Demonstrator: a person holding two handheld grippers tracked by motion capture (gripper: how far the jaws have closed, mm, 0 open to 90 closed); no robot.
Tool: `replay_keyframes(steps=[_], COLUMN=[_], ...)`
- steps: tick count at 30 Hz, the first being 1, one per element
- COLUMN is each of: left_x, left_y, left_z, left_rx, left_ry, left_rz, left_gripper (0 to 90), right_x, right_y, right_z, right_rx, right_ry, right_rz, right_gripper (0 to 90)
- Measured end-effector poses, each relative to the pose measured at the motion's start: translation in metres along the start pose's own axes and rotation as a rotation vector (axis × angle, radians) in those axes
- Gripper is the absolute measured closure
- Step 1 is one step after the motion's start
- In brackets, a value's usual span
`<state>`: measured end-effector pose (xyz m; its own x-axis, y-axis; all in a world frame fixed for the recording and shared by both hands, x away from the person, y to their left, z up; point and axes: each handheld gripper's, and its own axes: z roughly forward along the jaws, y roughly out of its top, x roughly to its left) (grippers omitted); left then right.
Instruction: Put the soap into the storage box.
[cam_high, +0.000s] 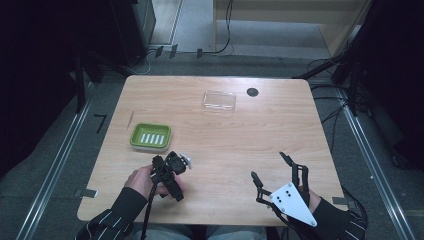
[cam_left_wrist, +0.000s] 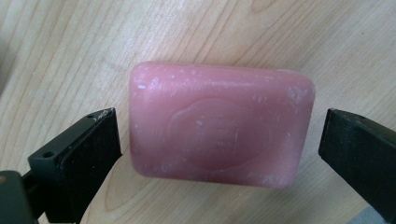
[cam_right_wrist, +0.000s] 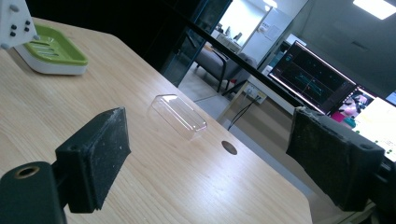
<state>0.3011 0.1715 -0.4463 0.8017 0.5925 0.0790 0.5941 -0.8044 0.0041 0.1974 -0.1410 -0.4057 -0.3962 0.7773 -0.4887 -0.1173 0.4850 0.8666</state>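
Note:
A pink bar of soap (cam_left_wrist: 219, 123) lies flat on the wooden table (cam_high: 220, 140). My left gripper (cam_left_wrist: 219, 140) points down over it, open. One jaw stands on each side of the bar with a small gap at both ends. From above, the left gripper (cam_high: 172, 164) sits near the table's front left and hides the soap. My right gripper (cam_high: 268, 165) is open at the front right with nothing between its jaws. Seen along its own jaws, the right gripper (cam_right_wrist: 205, 158) faces across the table.
A green soap dish (cam_high: 150, 136) on a white base stands just behind the left gripper. A clear plastic lid (cam_high: 219, 100) lies at the back middle, beside a dark cable hole (cam_high: 252, 92). Monitors (cam_right_wrist: 313, 77) glow beyond the table's far edge.

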Motion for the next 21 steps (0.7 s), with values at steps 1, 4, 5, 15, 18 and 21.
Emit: replay_keyframes(steps=[1,4,5,15,18,21], left_x=[0.0000,-0.0013,-0.0013,0.0006,-0.0001,-0.0008], left_y=[0.0000,0.0011,0.0011,0.0017,0.0017,0.0019], left_z=[0.0000,0.0009,0.0009,0.0056,0.0062,0.0065], left_rx=[0.000,-0.013,-0.013,-0.001,-0.002,-0.006], left_ry=[0.000,-0.011,-0.011,-0.016,-0.008,0.014], left_rz=[0.000,-0.008,-0.008,-0.008,-0.003,0.001], left_gripper=[0.0,0.0,0.0,0.0,4.4,9.2], right_x=[-0.0001,-0.0001,-0.0001,0.0003,0.0002,0.0002], right_y=[0.0000,-0.0001,-0.0001,0.0000,0.0000,0.0000], right_z=[0.0000,0.0000,0.0000,0.0001,0.0001,0.0001], right_rx=[0.000,0.001,0.001,0.001,0.000,0.001], right_ry=[0.000,0.001,0.001,0.001,0.000,0.001], right_rz=[0.001,0.001,0.001,0.001,0.001,0.000], right_gripper=[13.2,13.2,13.2,13.2,13.2,13.2])
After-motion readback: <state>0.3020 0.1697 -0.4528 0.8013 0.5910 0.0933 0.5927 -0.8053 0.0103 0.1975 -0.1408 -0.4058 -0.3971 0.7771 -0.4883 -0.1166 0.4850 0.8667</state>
